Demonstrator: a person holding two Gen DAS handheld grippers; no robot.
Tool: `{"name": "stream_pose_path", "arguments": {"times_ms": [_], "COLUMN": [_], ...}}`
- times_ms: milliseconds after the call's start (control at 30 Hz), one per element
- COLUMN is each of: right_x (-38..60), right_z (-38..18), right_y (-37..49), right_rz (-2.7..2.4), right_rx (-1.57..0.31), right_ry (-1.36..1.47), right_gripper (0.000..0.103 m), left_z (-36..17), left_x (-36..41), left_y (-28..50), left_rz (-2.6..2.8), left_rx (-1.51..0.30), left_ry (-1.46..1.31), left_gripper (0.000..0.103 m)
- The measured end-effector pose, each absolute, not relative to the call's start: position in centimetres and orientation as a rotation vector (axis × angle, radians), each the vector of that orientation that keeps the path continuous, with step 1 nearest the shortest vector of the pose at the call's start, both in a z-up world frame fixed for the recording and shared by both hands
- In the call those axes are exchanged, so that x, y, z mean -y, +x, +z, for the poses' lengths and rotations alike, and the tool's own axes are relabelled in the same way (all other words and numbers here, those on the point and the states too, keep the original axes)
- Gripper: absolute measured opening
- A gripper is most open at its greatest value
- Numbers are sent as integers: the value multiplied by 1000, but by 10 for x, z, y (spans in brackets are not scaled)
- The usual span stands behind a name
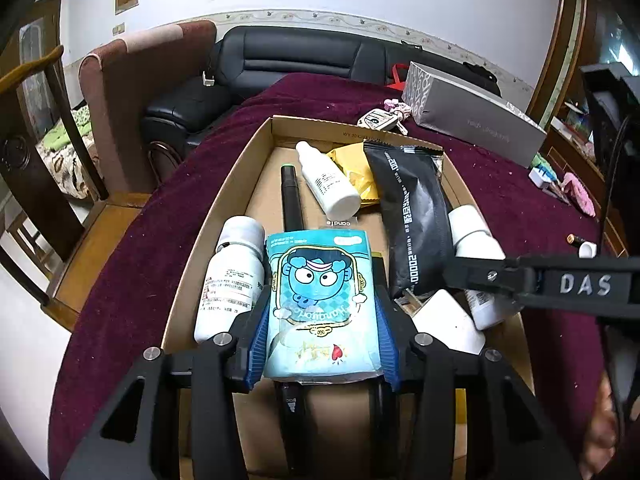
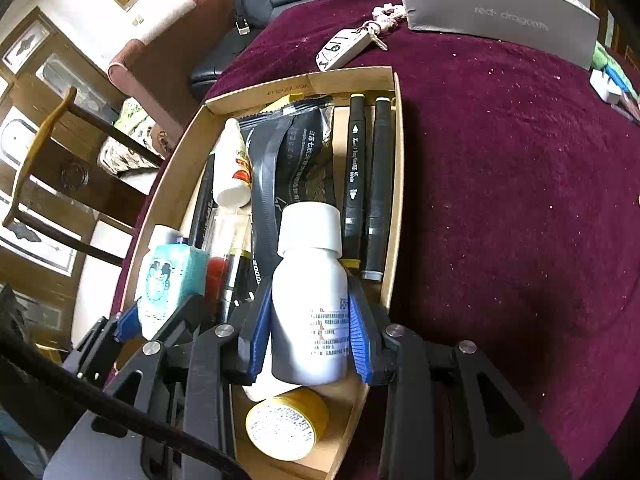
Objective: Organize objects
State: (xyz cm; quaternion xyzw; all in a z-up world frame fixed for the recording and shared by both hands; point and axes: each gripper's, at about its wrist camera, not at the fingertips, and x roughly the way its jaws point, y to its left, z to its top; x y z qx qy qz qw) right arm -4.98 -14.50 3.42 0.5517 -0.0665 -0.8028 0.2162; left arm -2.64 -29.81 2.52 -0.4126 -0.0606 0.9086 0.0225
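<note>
My left gripper point(image 1: 322, 320) is shut on a light-blue tissue packet point(image 1: 320, 280) with a cartoon face, its blue pads pressing on both sides. It hangs low over an open cardboard box point(image 1: 248, 168). My right gripper point(image 2: 310, 300) is shut on a white bottle point(image 2: 310, 264) with a white cap, held cap-forward over the box's near right part point(image 2: 396, 160). In the left wrist view the right gripper's finger point(image 1: 480, 276) crosses in from the right over that bottle point(image 1: 476, 240). The right wrist view shows the left gripper point(image 2: 160, 312) and its packet point(image 2: 168, 272) at the left.
The box holds a black sachet point(image 1: 412, 208), a white dropper bottle point(image 1: 328, 180), a white pill bottle point(image 1: 232, 276), a black marker point(image 1: 290, 196), two more markers point(image 2: 354, 176) and a yellow tape roll point(image 2: 286, 424). On the maroon cloth point(image 2: 500, 200) lie a key fob point(image 2: 344, 48) and a grey carton point(image 2: 500, 16).
</note>
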Motion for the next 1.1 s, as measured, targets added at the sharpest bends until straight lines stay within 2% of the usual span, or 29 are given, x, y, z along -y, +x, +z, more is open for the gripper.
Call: {"name": "stream_pose_path", "arguments": {"times_ms": [400,533,900,1033,1100], "right_x": [154,156,153,140,128], "right_z": [34,37,61,75,87], "right_y": [-49,-46,-23,-4,10], "right_rz": [-2265,-2277,-2277,-2314,-2372], "right_rx": [115,106,120,147,158], "right_ry": [1487,1462,1369,1298,1217], "right_gripper": [34,39,44,48,48], "left_z": [33,40,66,85,99], "left_x": [303,302,296,284,280], "left_y": [-22,-17,9,34,51], "left_rz": [2835,2850,2936,3056,3092], "left_rx": [260,262,214,100,103], "left_ry": [-1239,-1213,-1096,-930,-814], "left_gripper": [46,53,54,72,80]}}
